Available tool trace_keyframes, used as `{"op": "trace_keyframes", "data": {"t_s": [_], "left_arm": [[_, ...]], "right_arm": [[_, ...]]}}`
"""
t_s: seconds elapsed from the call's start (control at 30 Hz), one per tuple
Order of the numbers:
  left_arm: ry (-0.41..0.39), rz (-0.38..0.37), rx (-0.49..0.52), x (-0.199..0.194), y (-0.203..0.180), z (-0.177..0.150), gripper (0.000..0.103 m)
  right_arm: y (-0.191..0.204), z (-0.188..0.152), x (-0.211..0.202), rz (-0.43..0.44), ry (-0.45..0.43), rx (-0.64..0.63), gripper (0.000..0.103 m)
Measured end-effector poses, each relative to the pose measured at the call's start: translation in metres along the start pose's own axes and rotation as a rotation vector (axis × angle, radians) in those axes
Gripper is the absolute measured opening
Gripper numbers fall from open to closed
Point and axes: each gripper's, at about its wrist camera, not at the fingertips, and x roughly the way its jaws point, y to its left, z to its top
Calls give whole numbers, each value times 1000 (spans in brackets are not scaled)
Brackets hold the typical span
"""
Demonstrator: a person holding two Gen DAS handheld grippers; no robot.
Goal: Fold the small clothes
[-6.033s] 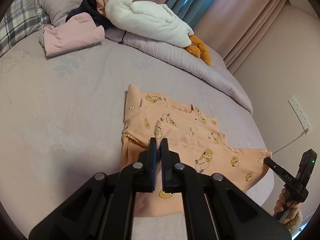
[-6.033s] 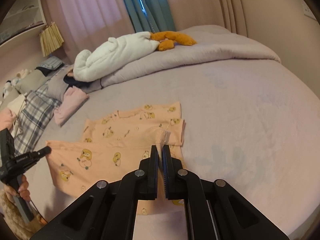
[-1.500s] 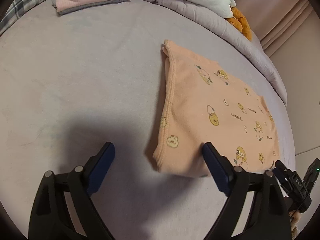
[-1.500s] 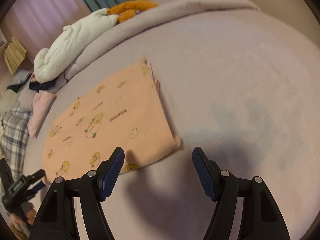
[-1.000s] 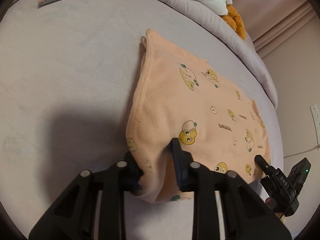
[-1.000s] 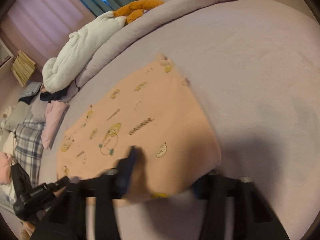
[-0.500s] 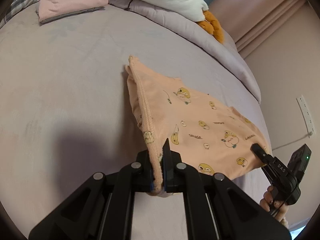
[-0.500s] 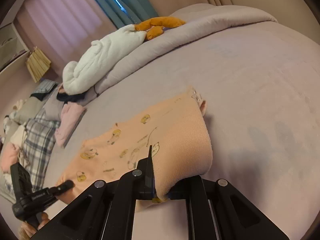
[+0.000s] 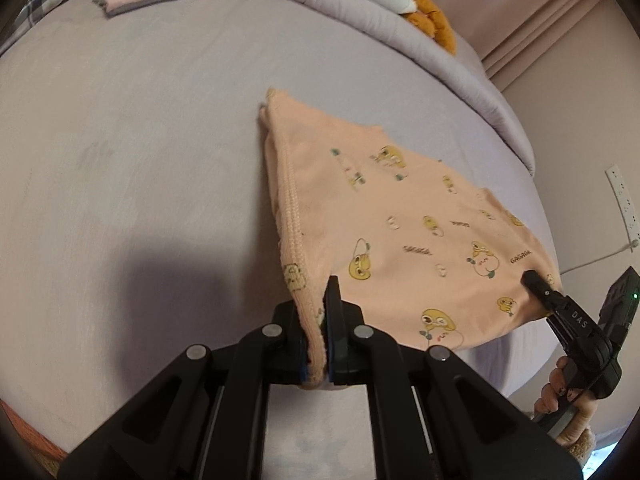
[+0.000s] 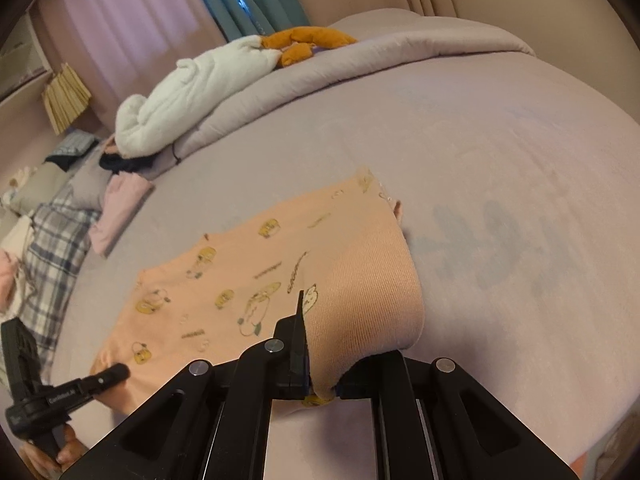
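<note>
Both near corners pinched and lifted, the next fold not yet laid.

Left wrist view: the left gripper (image 9: 318, 344) has its fingers closed tight on the near ribbed corner of the peach cotton garment printed with yellow ducks (image 9: 400, 232). The cloth rises from the lilac bedsheet (image 9: 120, 160) ahead of the fingers and slopes away to the right, where the right gripper (image 9: 534, 282) grips the opposite corner.

Right wrist view: the right gripper (image 10: 320, 380) is clamped on a thick roll of the same garment (image 10: 248, 280), which bulges over its right finger. The left gripper (image 10: 116, 372) appears at the far left corner.

The garment already looks doubled into a band. Judging by this, the near edge must yet be carried forward onto the far edge and smoothed flat.
</note>
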Motion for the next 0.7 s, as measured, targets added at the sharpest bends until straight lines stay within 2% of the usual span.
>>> {"op": "trace_keyframes", "data": {"t_s": [0.27, 0.43, 0.5, 0.63, 0.7], "left_arm": [[25, 40, 6, 10, 1, 3, 9], [45, 41, -6, 5, 8, 2, 10], [34, 49, -10, -2, 11, 1, 13], [-3, 56, -27, -17, 18, 0, 30], [-21, 54, -41, -24, 23, 0, 32]], "right_arm": [[10, 1, -1, -20, -17, -69, 9], [29, 7, -6, 16, -37, -140, 9], [40, 8, -8, 31, -48, -180, 9], [66, 7, -7, 81, -50, -267, 9], [80, 5, -4, 96, -44, -322, 9]]}}
